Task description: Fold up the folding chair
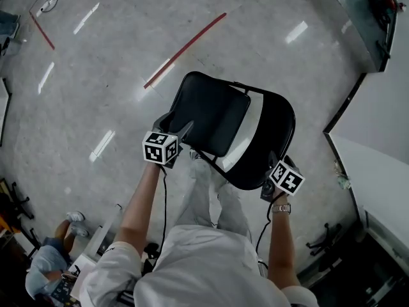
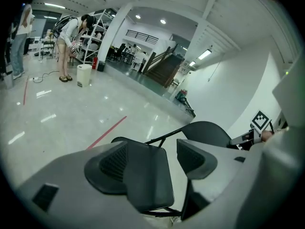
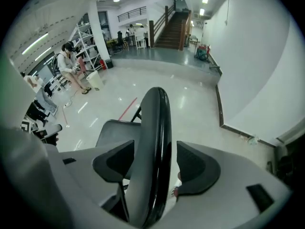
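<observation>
A black folding chair stands unfolded on the shiny floor, its seat (image 1: 211, 110) towards me and its curved backrest (image 1: 273, 136) to the right. My left gripper (image 1: 174, 138) is at the seat's near left corner. In the left gripper view the seat (image 2: 147, 175) lies between the open jaws, with a gap to the right pad (image 2: 190, 156). My right gripper (image 1: 276, 173) is at the backrest's top rim. In the right gripper view the rim (image 3: 153, 142) runs between the open jaws, clear of the right pad (image 3: 193, 168).
Red tape lines (image 1: 185, 48) cross the floor beyond the chair. A white wall with a dark baseboard (image 1: 345, 107) runs on the right. A person (image 1: 51, 261) crouches at lower left. Far off, a person stands by shelves (image 2: 71, 32) beside a white bin (image 2: 84, 75).
</observation>
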